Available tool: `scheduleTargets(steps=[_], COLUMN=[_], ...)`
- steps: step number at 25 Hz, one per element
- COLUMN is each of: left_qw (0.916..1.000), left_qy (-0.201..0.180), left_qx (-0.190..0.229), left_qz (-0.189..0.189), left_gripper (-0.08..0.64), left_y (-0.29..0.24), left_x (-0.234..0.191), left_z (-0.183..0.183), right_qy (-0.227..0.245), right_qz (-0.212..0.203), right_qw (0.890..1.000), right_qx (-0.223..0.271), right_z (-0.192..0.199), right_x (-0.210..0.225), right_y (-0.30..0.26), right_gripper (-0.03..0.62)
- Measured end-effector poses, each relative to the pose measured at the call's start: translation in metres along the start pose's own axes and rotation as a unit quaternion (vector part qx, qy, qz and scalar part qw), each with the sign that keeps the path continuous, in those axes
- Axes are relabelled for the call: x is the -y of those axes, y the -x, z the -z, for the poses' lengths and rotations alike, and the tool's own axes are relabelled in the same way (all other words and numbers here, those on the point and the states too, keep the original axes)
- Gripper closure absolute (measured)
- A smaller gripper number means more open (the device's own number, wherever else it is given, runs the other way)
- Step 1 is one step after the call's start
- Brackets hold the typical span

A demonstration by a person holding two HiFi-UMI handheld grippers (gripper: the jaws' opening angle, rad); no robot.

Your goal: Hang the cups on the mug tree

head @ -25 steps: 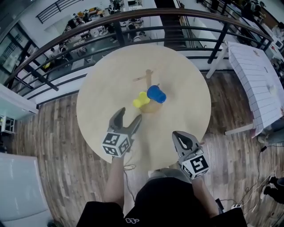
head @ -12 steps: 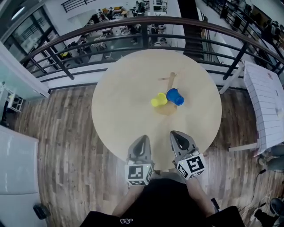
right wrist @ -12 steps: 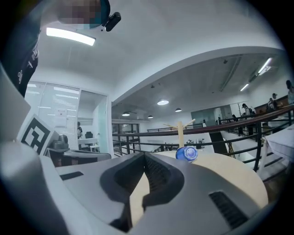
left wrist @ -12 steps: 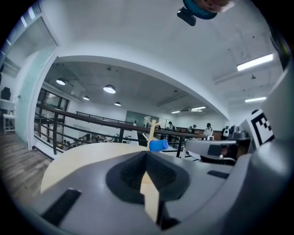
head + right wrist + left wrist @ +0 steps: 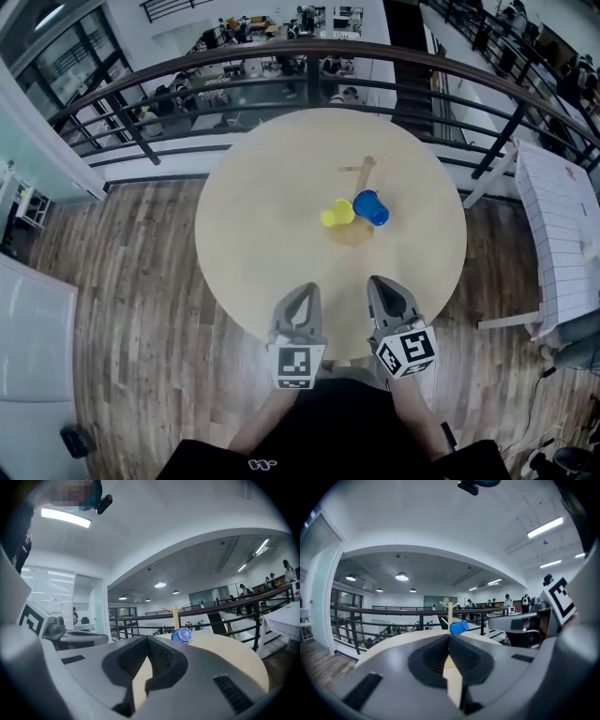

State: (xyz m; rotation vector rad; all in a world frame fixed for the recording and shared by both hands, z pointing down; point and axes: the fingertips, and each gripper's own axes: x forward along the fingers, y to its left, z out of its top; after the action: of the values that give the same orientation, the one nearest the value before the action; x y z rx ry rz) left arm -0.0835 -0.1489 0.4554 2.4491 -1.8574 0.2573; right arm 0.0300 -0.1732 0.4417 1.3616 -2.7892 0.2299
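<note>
A wooden mug tree [image 5: 362, 178] stands near the middle of the round table [image 5: 253, 225]. A blue cup [image 5: 371, 207] and a yellow cup [image 5: 337, 214] hang on its branches. The left gripper view shows the tree [image 5: 449, 610] with the blue cup [image 5: 459, 627] far ahead; the right gripper view shows the tree [image 5: 175, 614] and blue cup [image 5: 181, 634] too. My left gripper [image 5: 300, 296] and right gripper [image 5: 385, 288] sit side by side at the table's near edge, both shut and empty, well short of the tree.
A dark metal railing [image 5: 309, 52] curves behind the table, with a lower floor beyond it. A white table [image 5: 562, 225] stands at the right. Wooden floor [image 5: 131, 300] surrounds the round table.
The left gripper pulled back from near the yellow cup to the table's near edge and its jaws went from open to shut. The right gripper barely shifted.
</note>
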Motion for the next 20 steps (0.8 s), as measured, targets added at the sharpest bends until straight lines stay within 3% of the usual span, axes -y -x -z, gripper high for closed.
scheduleTargets(steps=[20], left_qw=[0.9992], left_qy=[-0.006], left_qx=[0.019], left_qz=[0.034], left_gripper=[0.548], left_y=[-0.011], left_x=[0.019], left_z=[-0.015], right_qy=[0.020], right_qz=[0.012], right_qw=[1.000], right_qx=[-0.006], right_z=[-0.001], right_x=[0.011], right_y=[0.014], right_gripper=[0.584])
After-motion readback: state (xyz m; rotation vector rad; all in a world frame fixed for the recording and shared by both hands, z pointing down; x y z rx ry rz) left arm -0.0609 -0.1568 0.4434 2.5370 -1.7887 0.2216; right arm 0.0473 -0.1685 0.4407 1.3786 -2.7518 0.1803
